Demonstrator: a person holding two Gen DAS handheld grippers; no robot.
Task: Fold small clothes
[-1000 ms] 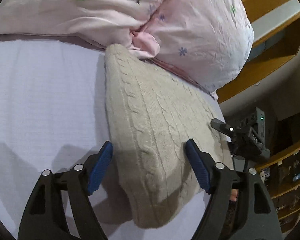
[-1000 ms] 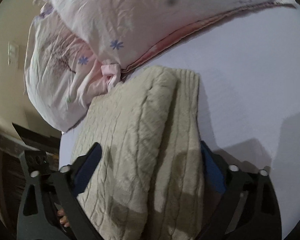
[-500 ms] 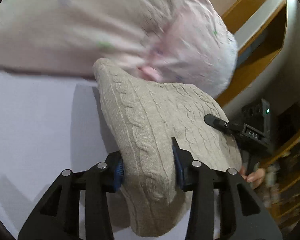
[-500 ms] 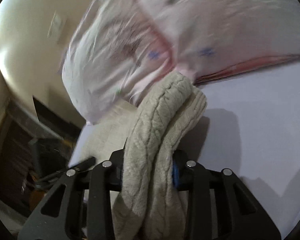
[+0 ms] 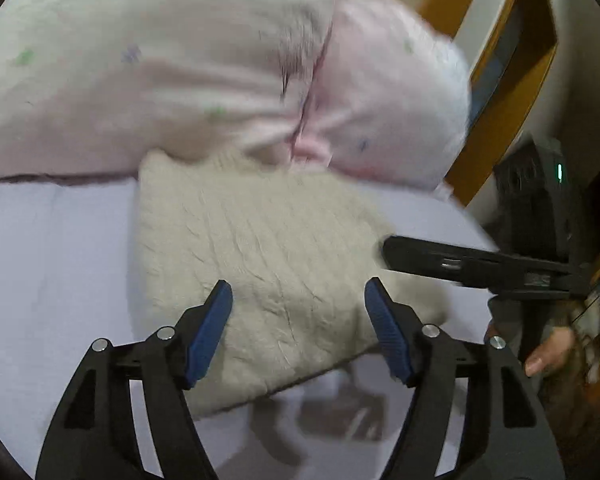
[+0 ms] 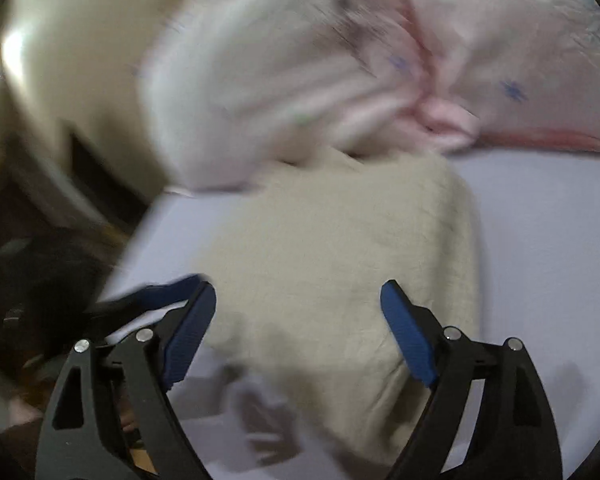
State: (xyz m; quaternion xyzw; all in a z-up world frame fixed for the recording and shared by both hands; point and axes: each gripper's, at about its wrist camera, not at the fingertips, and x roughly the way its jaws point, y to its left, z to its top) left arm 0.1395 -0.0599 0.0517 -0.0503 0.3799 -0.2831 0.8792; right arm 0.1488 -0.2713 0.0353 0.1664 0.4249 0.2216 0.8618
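Note:
A folded beige cable-knit sweater [image 5: 260,264] lies flat on the pale lilac bed sheet [image 5: 52,264], its far edge against the pink pillows. It also shows in the right wrist view [image 6: 340,264]. My left gripper [image 5: 298,324] is open and empty, just above the sweater's near edge. My right gripper [image 6: 298,328] is open and empty over the sweater's near side. The right gripper's black fingers [image 5: 460,264] reach in from the right in the left wrist view. Both views are motion-blurred.
Two pink floral pillows [image 5: 204,72] lie along the far side of the bed, also in the right wrist view [image 6: 340,64]. A wooden shelf unit [image 5: 508,80] stands beyond the bed's right edge. The sheet's edge [image 6: 148,236] drops off at left.
Both grippers were shut on the lifted sweater half a second ago. They have now opened and let it go, and it lies flat on the sheet. Both cameras are moving.

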